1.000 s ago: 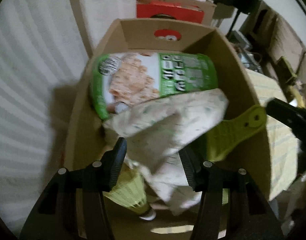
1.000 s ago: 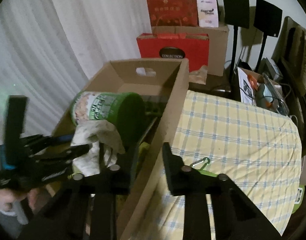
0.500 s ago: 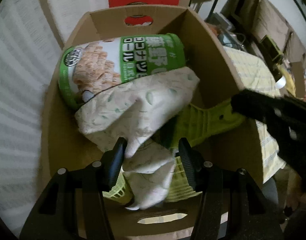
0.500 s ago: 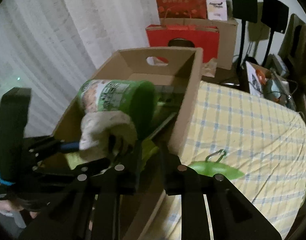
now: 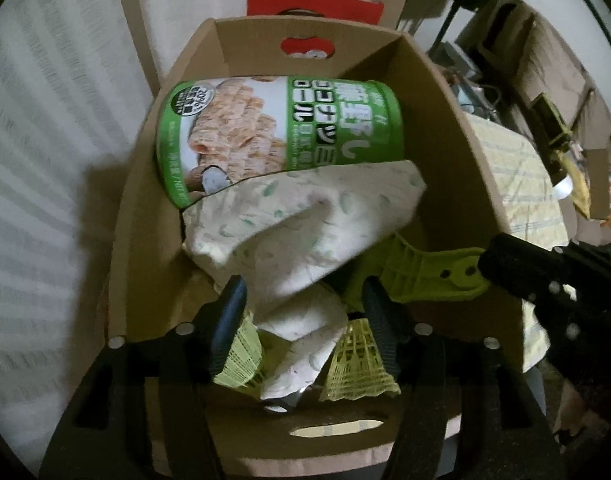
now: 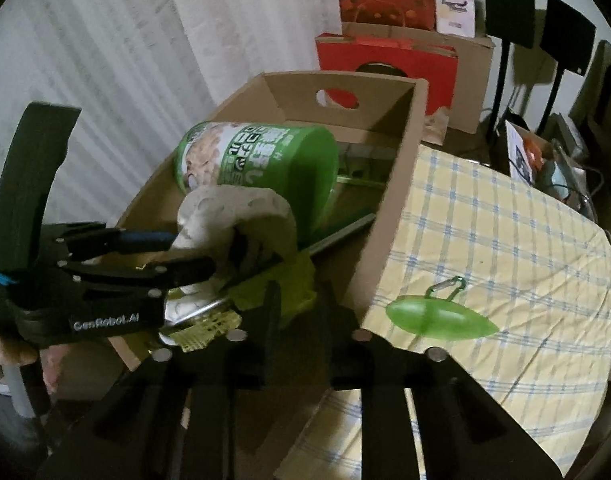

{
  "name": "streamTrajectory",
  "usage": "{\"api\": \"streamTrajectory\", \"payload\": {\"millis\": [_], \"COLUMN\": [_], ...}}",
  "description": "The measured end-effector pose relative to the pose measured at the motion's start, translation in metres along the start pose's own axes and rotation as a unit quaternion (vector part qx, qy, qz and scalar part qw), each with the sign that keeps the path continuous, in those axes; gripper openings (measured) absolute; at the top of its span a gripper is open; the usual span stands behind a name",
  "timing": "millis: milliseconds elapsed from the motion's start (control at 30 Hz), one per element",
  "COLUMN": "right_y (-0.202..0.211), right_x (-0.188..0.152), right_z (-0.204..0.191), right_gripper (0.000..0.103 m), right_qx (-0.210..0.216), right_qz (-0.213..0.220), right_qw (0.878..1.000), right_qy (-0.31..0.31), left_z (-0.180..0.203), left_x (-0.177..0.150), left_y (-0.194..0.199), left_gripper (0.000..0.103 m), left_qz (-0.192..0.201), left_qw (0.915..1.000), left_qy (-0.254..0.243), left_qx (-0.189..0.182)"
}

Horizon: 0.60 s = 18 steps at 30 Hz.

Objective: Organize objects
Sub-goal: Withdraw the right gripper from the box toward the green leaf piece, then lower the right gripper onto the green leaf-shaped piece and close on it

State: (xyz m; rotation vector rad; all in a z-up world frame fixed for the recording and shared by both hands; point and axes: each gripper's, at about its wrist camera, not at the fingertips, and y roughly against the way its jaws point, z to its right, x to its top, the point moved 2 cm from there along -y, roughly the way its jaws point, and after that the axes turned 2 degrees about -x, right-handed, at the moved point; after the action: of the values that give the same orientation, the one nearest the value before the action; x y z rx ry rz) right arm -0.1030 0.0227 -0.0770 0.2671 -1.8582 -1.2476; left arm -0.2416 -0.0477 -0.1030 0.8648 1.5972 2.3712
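Observation:
An open cardboard box (image 5: 457,128) holds a green snack can (image 5: 281,136) lying on its side. A crumpled leaf-print cloth (image 5: 305,220) lies over the can's front. Yellow mesh shuttlecocks (image 5: 357,364) sit below it. My left gripper (image 5: 305,300) points down into the box. Its jaws are opening, and the cloth hangs loose between them with gaps on both sides. My right gripper (image 5: 493,264) reaches in from the right, its jaws closing on the handle of a lime-green plastic piece (image 5: 425,272). In the right wrist view that piece (image 6: 293,280) sits between the right gripper's (image 6: 303,300) fingers.
The box stands on a yellow checked tablecloth (image 6: 505,240). A green leaf-shaped item with a carabiner (image 6: 441,316) lies there, close to the box wall. Red bags (image 6: 385,60) and a carton stand behind the box, and a white curtain hangs on the left.
The left jaws have spread a little and the cloth has sunk lower in the box. The right gripper has narrowed and moved in toward the box with the lime-green piece.

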Motion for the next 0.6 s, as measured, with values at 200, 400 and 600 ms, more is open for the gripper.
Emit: {"api": "streamTrajectory", "payload": {"millis": [200, 400, 600], "right_y": [0.042, 0.072, 0.082], "right_x": [0.006, 0.005, -0.010], "right_z": [0.016, 0.032, 0.051], "right_gripper": [0.019, 0.034, 0.050], "right_qx": [0.003, -0.006, -0.028], "right_qz": [0.047, 0.070, 0.074], "right_qw": [0.999, 0.997, 0.996], "right_qy": [-0.023, -0.034, -0.050], "left_z": [0.005, 0.015, 0.029], "left_x": [0.003, 0.006, 0.006], "left_y": [0.007, 0.016, 0.018], "left_gripper": [0.066, 0.074, 0.085], "left_qz": [0.011, 0.030, 0.037], "left_qw": [0.9992, 0.9979, 0.9973], "left_qy": [0.020, 0.028, 0.031], "left_qx": [-0.033, -0.050, -0.056]}}
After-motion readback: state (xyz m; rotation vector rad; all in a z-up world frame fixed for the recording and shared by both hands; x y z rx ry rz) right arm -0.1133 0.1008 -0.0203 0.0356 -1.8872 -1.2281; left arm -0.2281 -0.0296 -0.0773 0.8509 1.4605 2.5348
